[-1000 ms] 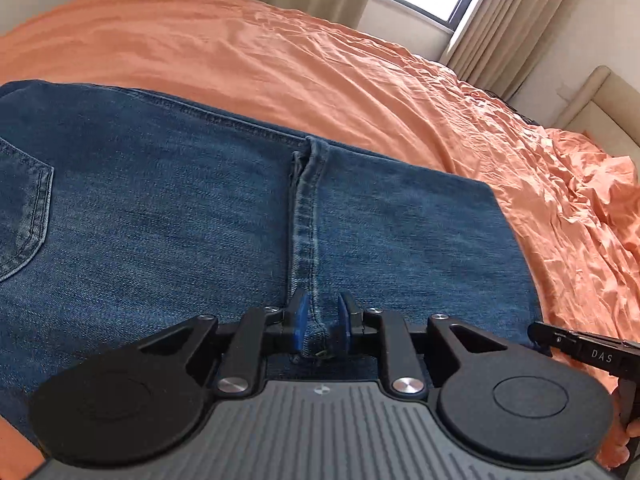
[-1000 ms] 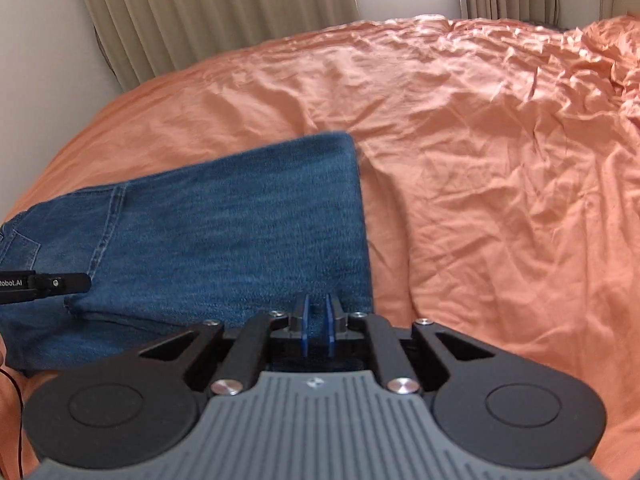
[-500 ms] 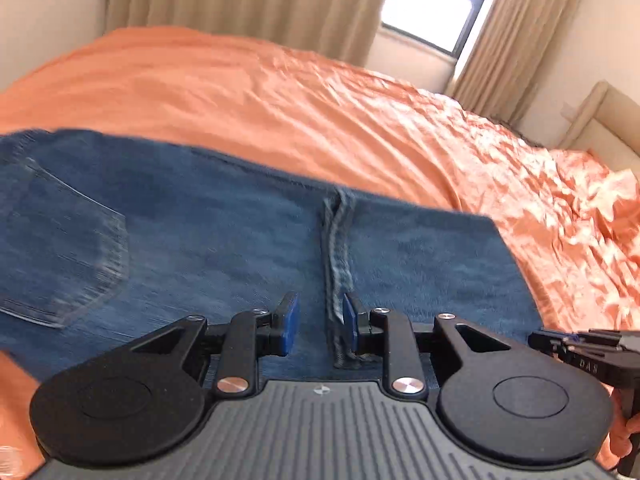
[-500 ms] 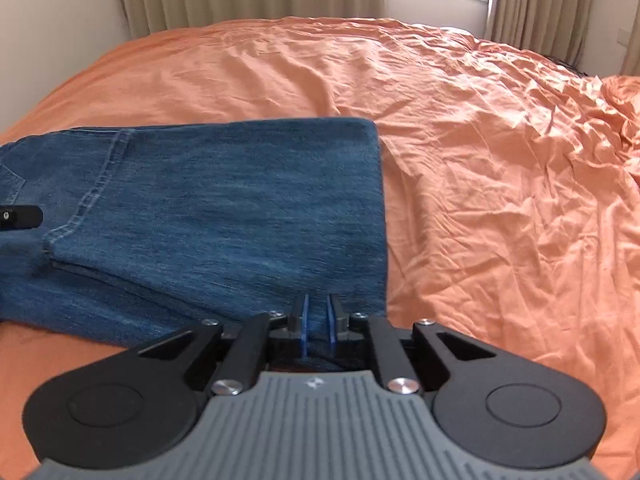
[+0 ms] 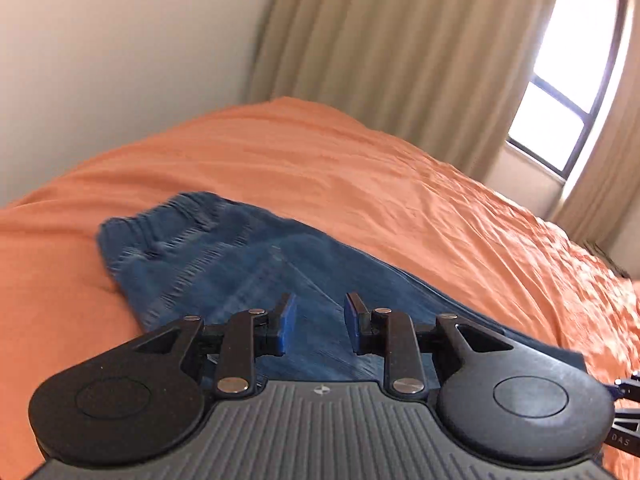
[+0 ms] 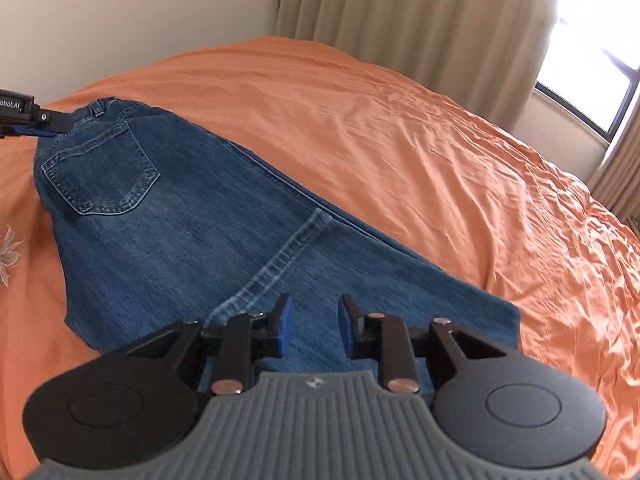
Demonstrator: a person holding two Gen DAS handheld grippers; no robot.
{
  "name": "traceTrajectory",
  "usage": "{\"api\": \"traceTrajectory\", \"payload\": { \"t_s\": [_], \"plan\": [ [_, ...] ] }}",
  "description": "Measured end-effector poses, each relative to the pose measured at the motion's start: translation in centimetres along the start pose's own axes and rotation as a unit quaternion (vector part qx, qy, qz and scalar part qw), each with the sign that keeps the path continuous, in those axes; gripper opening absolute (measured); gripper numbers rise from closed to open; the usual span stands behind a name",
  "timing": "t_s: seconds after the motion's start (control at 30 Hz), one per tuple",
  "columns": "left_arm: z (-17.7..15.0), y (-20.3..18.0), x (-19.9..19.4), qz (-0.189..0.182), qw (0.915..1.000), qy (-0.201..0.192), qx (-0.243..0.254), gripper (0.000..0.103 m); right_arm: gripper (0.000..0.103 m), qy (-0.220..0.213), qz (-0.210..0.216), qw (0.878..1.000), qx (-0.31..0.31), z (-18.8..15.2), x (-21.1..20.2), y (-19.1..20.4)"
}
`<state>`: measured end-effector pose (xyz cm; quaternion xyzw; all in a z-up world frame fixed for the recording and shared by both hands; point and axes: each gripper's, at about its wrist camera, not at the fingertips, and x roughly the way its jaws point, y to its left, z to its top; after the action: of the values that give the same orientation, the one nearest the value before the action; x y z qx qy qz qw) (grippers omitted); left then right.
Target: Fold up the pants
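Note:
Blue denim jeans lie folded flat on the orange bed, back pocket up and the waistband at the far left. In the left wrist view the jeans are blurred by motion. My left gripper is open and empty above the jeans near the waist end; its tip also shows at the left edge of the right wrist view. My right gripper is open and empty above the folded leg end.
The orange bedsheet spreads wide to the right and behind the jeans. Beige curtains and a window stand behind the bed. A flower print marks the sheet at the left.
Both grippers let go of the jeans and opened. Both lifted and swung toward the waist end, so the views now tilt up to the wall and curtains.

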<state>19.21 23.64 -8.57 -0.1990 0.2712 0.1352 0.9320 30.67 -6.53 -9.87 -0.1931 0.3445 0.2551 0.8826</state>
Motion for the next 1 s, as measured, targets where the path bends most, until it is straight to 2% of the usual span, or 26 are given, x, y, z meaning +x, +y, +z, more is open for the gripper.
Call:
{"api": "traceTrajectory", "payload": {
  "t_s": [0.1,0.2,0.3,0.43,0.53,0.63,0.67,0.7,0.8,0.87,0.9,0.93,0.97,1.0],
  "plan": [
    [0.5,3.5,0.2,0.004,0.9975,-0.023,-0.067,0.031,0.02,0.01,0.013,1.0,-0.006,1.6,1.7,0.8],
    [0.9,7.3,0.6,0.013,0.9881,-0.037,-0.149,0.031,0.02,0.024,0.024,0.999,-0.011,3.0,3.5,1.3],
    [0.5,10.4,1.1,0.032,0.9732,-0.046,-0.223,0.033,0.02,0.034,0.041,0.998,-0.019,3.9,5.4,1.7],
    [-0.3,13.3,2.7,0.037,0.9514,-0.029,-0.304,0.041,0.02,0.062,0.043,0.996,-0.043,4.7,8.4,2.0],
    [-1.0,15.1,3.9,0.05,0.9319,-0.017,-0.359,0.045,0.02,0.081,0.041,0.994,-0.054,5.1,10.6,1.3],
    [-1.7,16.4,5.4,0.047,0.9177,-0.005,-0.394,0.049,0.02,0.096,0.043,0.993,-0.053,5.5,12.7,0.4],
    [-1.9,16.8,6.0,0.039,0.9123,-0.006,-0.408,0.054,0.02,0.1,0.049,0.993,-0.048,5.5,13.4,0.1],
    [-2.0,16.9,6.4,0.034,0.9097,-0.01,-0.414,0.055,0.02,0.107,0.057,0.992,-0.043,5.6,14.1,-0.1],
    [-2.3,17.1,7.9,0.029,0.9085,-0.011,-0.417,0.058,0.022,0.126,0.07,0.989,-0.026,5.5,15.8,-0.5],
    [-2.9,17.6,8.5,0.023,0.9002,-0.016,-0.435,0.057,0.022,0.129,0.078,0.988,-0.02,5.3,16.3,-0.8],
    [-2.9,17.7,8.9,0.021,0.8988,-0.015,-0.438,0.057,0.022,0.128,0.082,0.988,-0.016,5.2,16.4,-1.0],
    [-2.8,17.8,9.2,0.019,0.8992,-0.014,-0.437,0.054,0.022,0.127,0.087,0.988,-0.011,5.2,16.4,-1.2],
    [-2.7,18.0,9.4,0.016,0.8998,-0.016,-0.436,0.047,0.022,0.127,0.091,0.988,-0.005,5.1,16.5,-1.4],
    [-2.6,18.1,9.7,0.013,0.9005,-0.015,-0.434,0.046,0.022,0.127,0.095,0.987,0.001,5.0,16.6,-1.7]
  ]
}}
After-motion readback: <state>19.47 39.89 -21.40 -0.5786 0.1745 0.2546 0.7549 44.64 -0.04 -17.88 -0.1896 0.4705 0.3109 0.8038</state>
